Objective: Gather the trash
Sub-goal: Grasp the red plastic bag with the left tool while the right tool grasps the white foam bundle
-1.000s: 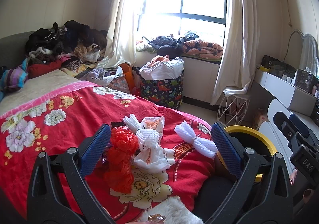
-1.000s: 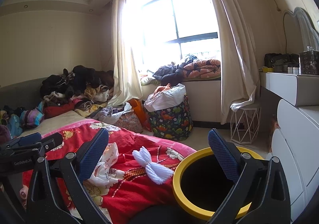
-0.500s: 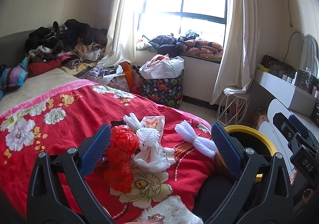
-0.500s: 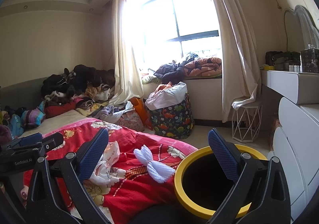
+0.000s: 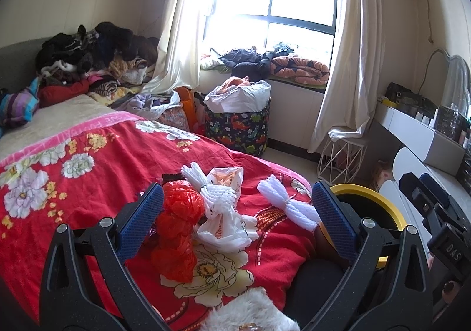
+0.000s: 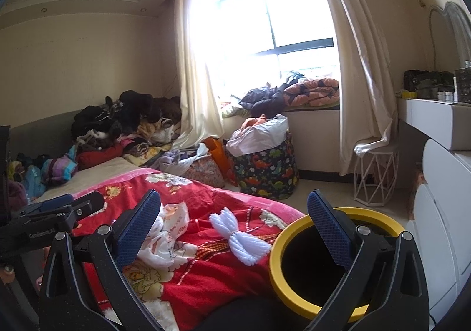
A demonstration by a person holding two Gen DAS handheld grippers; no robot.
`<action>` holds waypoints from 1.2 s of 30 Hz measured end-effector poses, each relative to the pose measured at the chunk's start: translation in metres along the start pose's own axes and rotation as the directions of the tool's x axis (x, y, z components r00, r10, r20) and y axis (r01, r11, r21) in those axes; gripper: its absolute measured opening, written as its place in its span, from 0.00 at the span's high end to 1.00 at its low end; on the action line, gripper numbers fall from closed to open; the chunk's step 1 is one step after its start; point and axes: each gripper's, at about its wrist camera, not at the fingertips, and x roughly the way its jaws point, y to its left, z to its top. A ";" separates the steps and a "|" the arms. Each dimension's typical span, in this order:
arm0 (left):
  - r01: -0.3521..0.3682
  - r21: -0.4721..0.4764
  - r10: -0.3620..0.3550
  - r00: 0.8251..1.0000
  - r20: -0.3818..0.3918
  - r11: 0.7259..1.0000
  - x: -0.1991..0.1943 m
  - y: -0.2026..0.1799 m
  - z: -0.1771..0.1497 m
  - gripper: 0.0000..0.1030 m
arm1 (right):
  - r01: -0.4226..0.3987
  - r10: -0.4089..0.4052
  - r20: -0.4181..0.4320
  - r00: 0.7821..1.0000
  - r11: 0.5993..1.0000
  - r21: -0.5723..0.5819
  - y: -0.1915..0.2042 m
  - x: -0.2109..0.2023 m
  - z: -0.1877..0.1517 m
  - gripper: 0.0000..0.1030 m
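On the red floral bedspread (image 5: 97, 172) ahead of my left gripper (image 5: 235, 213) lies the trash: a crumpled orange-red plastic bag (image 5: 176, 228), a white printed plastic bag (image 5: 223, 222) touching it on the right, a white foam fruit net (image 5: 217, 194) bunched on top of that bag, and a second white foam net tied in the middle like a bow (image 5: 287, 207), lying apart nearer the bed edge. My left gripper has its blue-padded jaws spread wide, holding nothing, hovering over the bed with the orange bag just beside the left pad. My right gripper (image 6: 234, 228) is also wide apart and empty; between its fingers I see the bow-shaped net (image 6: 240, 238) on the bedspread (image 6: 206, 275) and part of the white printed bag (image 6: 167, 231) by the left pad. Round black bin with a yellow rim (image 6: 297, 232) stands just beside the bed edge, under the right pad; in the left view its rim (image 5: 379, 201) shows behind the right finger. Background: dinosaur-print laundry basket (image 5: 237, 128) under the window, white wire stool (image 5: 341, 159), clothes heap (image 5: 94, 60) at the bed head.
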 end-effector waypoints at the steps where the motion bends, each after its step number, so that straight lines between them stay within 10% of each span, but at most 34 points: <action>1: -0.004 -0.009 0.004 1.000 -0.001 1.000 0.001 0.003 -0.001 0.10 | -0.016 0.016 -0.007 1.000 1.000 -0.005 0.000 0.002 0.002 0.06; 24: -0.126 -0.171 0.123 0.992 -0.026 0.977 0.011 0.093 0.001 0.10 | -0.230 0.214 -0.213 0.953 0.972 -0.050 0.054 0.088 0.010 0.06; 36: -0.070 -0.147 0.049 0.989 -0.139 0.987 0.048 0.112 -0.016 0.10 | -0.223 0.219 -0.331 0.918 0.974 0.025 0.046 0.148 0.003 0.06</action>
